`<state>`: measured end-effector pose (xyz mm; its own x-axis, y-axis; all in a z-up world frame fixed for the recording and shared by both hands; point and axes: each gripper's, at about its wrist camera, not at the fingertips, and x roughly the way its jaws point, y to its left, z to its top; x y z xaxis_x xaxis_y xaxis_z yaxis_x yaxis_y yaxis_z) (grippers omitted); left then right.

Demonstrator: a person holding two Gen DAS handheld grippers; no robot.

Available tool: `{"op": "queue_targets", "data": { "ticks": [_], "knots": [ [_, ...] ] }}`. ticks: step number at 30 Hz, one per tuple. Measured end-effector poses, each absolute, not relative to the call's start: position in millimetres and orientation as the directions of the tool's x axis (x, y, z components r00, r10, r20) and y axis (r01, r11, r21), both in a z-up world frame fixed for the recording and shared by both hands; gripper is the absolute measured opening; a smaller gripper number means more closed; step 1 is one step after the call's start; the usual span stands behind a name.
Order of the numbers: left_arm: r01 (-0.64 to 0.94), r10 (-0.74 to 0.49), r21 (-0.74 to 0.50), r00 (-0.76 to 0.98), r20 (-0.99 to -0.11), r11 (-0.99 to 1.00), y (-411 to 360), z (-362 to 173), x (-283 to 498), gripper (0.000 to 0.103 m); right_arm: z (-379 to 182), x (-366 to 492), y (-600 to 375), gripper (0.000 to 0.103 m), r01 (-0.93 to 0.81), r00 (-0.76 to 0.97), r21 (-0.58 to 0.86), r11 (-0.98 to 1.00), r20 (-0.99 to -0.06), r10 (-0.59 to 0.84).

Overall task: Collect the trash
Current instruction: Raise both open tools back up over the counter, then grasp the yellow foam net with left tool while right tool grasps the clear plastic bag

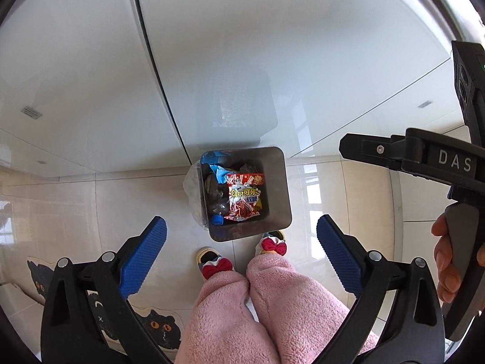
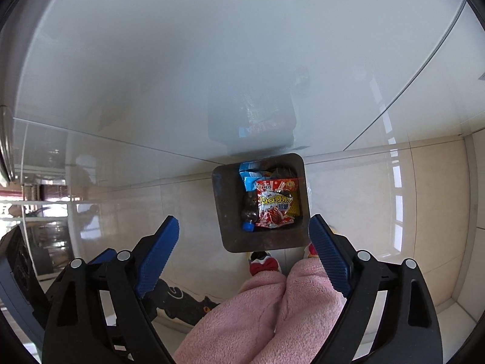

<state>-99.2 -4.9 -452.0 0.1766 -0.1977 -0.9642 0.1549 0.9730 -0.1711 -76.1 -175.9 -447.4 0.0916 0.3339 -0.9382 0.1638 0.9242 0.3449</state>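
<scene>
sitting on the pale tiled floor [image 1: 348,188] against a glossy white cabinet [image 1: 227,60], the square metal trash bin [image 1: 280,188] holds a red snack packet [image 1: 244,195] on top, a crushed bottle with a blue cap [image 1: 217,219] beside it and blue wrappers [image 1: 218,168] behind. what looks like a clear bag [image 1: 194,191] bulges over the bin's left side. just near it stand slippers with red bows [image 1: 217,264] and pink fleece trouser legs [image 1: 242,318]. the left gripper [image 1: 241,242] hangs above, jaws spread wide, nothing between them; the right gripper [image 2: 244,244] likewise gapes empty over the bin. a cat-print mat [image 1: 157,326] lies to the left.
</scene>
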Motion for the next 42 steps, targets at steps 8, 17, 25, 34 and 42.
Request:
{"op": "queue_targets", "data": {
  "ticks": [8, 17, 25, 34, 42],
  "knots": [
    [0.143, -0.204, -0.167, 0.308, -0.929, 0.976, 1, -359, -81, 0.095, -355, -71, -197, 0.099, 0.147, 0.202, 0.345, 0.927, -0.928, 0.314],
    [0.144, -0.207, -0.159, 0.434, -0.877, 0.977, 6, -267, -51, 0.095, -239, -48, -218, 0.099, 0.099, 0.388, 0.349, 0.932, -0.876, 0.287],
    [0.140, -0.196, -0.144, 0.517, -0.833, 0.980, 7, -225, -5, 0.095, -188, -2, -235, 0.100, 0.092, 0.501, 0.347, 0.933, -0.826, 0.258],
    [0.107, -0.163, -0.124, 0.572, -0.804, 0.987, 12, -205, 57, 0.095, -176, 51, -243, 0.099, 0.087, 0.548, 0.311, 0.946, -0.808, 0.215],
    [0.070, -0.142, -0.125, 0.575, -0.806, 0.990, 18, -210, 95, 0.095, -183, 85, -241, 0.099, 0.067, 0.541, 0.295, 0.953, -0.813, 0.214]
  ]
}}
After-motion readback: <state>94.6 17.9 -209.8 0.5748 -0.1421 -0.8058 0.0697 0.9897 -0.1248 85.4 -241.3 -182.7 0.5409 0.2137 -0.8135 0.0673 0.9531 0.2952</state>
